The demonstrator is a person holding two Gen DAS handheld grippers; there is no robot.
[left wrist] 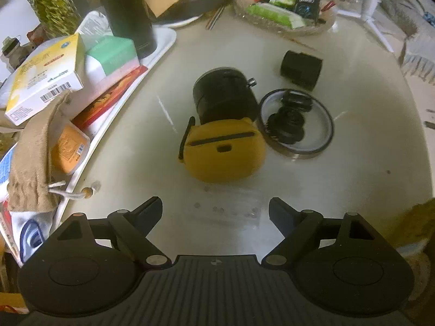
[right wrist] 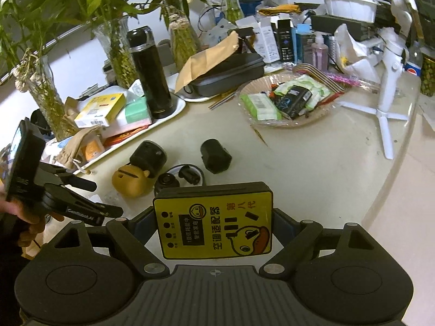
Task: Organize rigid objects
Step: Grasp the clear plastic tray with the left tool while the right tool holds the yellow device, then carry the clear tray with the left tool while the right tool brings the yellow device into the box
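My left gripper [left wrist: 216,212] hangs open over the pale table [left wrist: 353,176], with nothing between its fingers. Just ahead of it lies a yellow duck-shaped case [left wrist: 225,152], touching a black lens barrel [left wrist: 225,95] behind it. To the right sits a round dish [left wrist: 315,146] holding small black parts, and beyond it a short black cylinder [left wrist: 301,69]. My right gripper [right wrist: 213,225] is shut on a yellow and black adapter box [right wrist: 214,228] with a duck picture, held above the table. The right wrist view shows the left gripper [right wrist: 107,198] open beside the yellow case [right wrist: 130,182].
A white tray [left wrist: 163,54] on the left carries boxes, a cloth pouch [left wrist: 35,152] and a tall black flask [left wrist: 130,13]. A plate of packets [right wrist: 285,100], a white tripod [right wrist: 386,103], a dark case [right wrist: 231,76] and glass vases [right wrist: 117,49] stand at the back.
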